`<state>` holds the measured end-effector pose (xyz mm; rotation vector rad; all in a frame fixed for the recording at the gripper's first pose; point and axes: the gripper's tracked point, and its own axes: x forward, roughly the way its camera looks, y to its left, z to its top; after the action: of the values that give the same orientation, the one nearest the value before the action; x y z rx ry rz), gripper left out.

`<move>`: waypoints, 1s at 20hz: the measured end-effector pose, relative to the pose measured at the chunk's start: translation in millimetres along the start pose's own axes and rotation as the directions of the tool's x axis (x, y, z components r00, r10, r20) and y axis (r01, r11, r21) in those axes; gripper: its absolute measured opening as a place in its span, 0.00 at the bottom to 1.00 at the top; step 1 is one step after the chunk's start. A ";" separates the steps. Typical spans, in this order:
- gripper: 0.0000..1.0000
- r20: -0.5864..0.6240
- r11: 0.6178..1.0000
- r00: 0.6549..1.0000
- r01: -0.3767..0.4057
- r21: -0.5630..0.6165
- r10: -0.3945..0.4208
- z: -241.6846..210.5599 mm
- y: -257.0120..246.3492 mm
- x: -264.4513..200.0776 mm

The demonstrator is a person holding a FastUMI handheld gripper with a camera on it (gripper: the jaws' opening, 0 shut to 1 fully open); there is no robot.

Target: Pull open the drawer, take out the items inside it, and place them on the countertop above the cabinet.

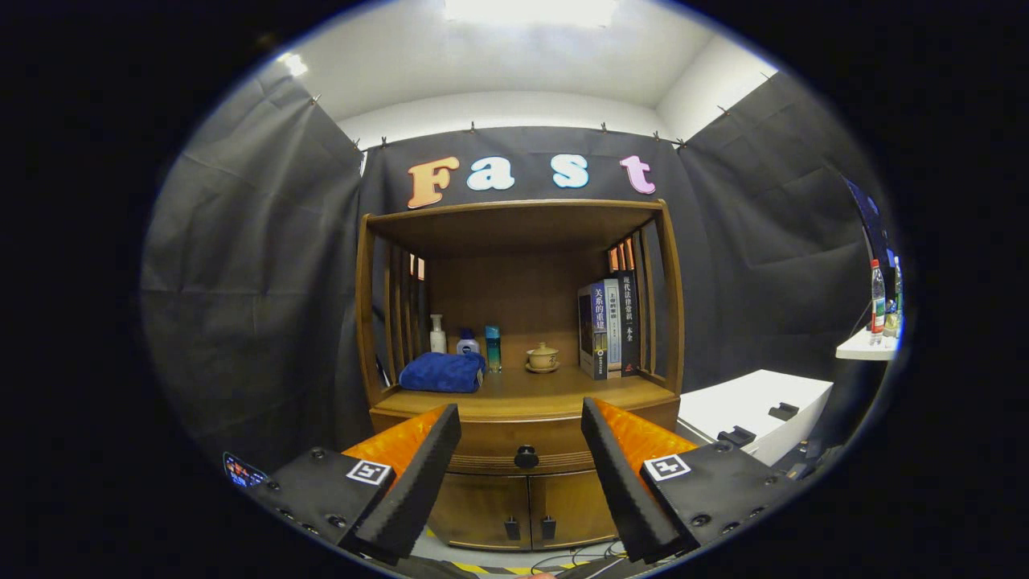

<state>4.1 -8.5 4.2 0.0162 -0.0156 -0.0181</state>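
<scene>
A big brown wooden cabinet (522,450) is standing against the black cloth wall. Its drawer (522,450) is sitting shut under the table (522,396) part, above two small doors (526,511). The hand-held gripper (521,426) is pointing at the cabinet with its two black fingers (418,474) spread wide apart, holding nothing. The drawer is showing between the fingers, a little way ahead of them. A white box (756,410) is sitting to the right of the cabinet. Some books (608,328) are standing up on the right side of the table. A folded blue towel (442,372) is lying on the left side. Three small bottles (466,342) are standing behind the towel. A little teapot (543,357) is sitting between the bottles and the books. The round black knob (526,457) is sticking out from the middle of the drawer.
</scene>
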 end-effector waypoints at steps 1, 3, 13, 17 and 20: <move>0.98 0.001 1.000 1.000 0.000 0.001 0.000 1.0 -0.7 -0.4; 0.98 0.002 1.000 1.000 -0.001 0.003 0.001 1.4 -0.9 0.6; 0.98 0.011 1.000 1.000 0.008 0.015 -0.008 1.9 -2.2 4.7; 0.98 0.006 1.000 1.000 -0.022 0.011 0.022 -9.7 9.6 37.6; 0.98 0.011 1.000 1.000 -0.027 0.001 0.027 -20.2 12.2 78.9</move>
<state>83.5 2.5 -14.6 0.0167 -0.0265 0.0086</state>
